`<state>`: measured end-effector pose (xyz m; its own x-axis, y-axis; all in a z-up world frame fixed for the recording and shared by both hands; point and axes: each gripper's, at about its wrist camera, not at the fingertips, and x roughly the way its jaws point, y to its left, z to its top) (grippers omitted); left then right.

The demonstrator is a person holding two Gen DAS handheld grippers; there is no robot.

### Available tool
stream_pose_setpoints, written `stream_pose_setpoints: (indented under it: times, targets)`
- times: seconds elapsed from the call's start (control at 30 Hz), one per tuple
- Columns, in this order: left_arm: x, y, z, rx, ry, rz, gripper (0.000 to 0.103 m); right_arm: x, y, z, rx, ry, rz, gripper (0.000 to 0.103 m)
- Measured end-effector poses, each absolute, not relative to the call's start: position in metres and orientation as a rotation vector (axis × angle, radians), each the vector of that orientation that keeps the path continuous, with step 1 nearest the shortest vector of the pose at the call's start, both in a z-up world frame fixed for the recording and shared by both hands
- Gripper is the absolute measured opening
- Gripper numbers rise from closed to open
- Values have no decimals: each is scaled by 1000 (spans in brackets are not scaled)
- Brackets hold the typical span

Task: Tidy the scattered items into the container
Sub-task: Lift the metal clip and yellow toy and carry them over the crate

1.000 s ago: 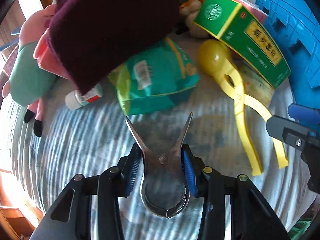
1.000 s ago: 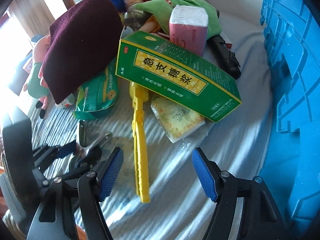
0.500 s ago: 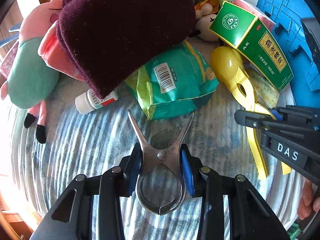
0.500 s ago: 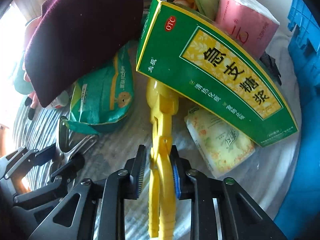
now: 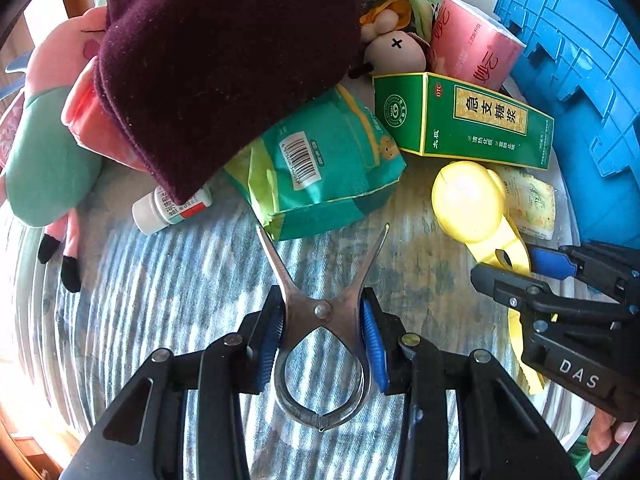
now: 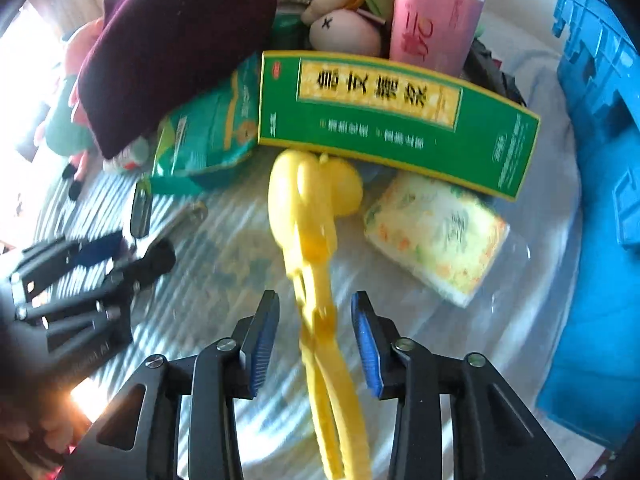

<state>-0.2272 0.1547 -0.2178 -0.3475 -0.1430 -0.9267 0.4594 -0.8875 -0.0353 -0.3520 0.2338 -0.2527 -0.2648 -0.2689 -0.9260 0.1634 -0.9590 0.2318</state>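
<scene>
My left gripper (image 5: 322,344) is shut on a metal clip (image 5: 320,320), its prongs pointing forward above the striped cloth. It shows at the left of the right wrist view (image 6: 132,248). My right gripper (image 6: 316,340) is open, its pads on either side of the yellow plastic tongs (image 6: 316,248) without touching them. The tongs' round head (image 5: 468,200) lies below the green medicine box (image 5: 472,120). The right gripper also shows in the left wrist view (image 5: 536,268). The blue crate (image 6: 600,128) stands at the right.
A maroon hat (image 5: 216,64) lies on a pink pig plush (image 5: 52,132). Near it are a green wipes pack (image 5: 320,168), a white bottle (image 5: 168,208), a pink tissue pack (image 5: 472,48), a small doll (image 5: 396,52) and a floral tissue packet (image 6: 436,236).
My right gripper has opened from around the yellow tongs, which turned and now sit loose between the pads. The left gripper still holds the clip and has barely moved.
</scene>
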Motion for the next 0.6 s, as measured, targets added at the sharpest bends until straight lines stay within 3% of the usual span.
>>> stream_pose_setpoints:
  times: [0.2,0.3,0.6]
  targets:
    - [-230,163,-215,1529,394,-2266,37,-366,214,-260,1673,-62,-2336,37]
    - [-228,171,-205,1524,377,-2276,37,-364,206,-259,1658,-8,-2345,30]
    - [-215,189,-141,1426,351,-2346,37,-331,210,-220,1582,-2,-2347,25]
